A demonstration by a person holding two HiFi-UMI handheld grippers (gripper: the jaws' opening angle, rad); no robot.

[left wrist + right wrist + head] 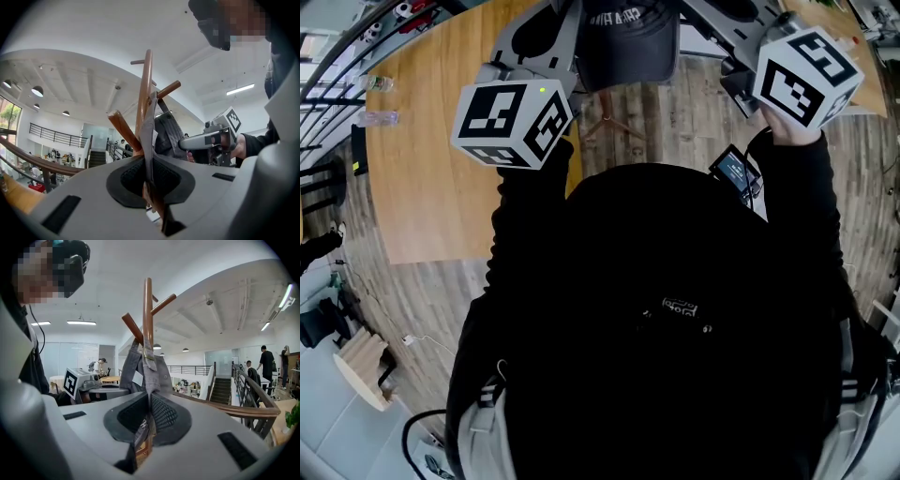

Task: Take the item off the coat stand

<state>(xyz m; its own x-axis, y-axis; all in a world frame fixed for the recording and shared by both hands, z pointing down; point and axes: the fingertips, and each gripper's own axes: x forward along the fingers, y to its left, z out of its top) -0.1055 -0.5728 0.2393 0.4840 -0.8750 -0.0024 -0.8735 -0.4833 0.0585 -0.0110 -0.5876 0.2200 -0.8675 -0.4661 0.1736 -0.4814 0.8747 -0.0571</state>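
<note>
Above your fingers [166,416] on the coat stand [148,301] hangs the grey cap [158,373]; left gripper [150,176] and right gripper [149,418] both clench its lower edge.

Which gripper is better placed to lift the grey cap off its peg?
Right, probably: the right gripper is shut on the grey cap directly under its peg; the left gripper pinches only a thin edge.

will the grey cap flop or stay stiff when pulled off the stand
Probably floppy: the cap hangs in soft folds off the stand. Likely light, since the left gripper and right gripper each pinch just thin cloth.
</note>
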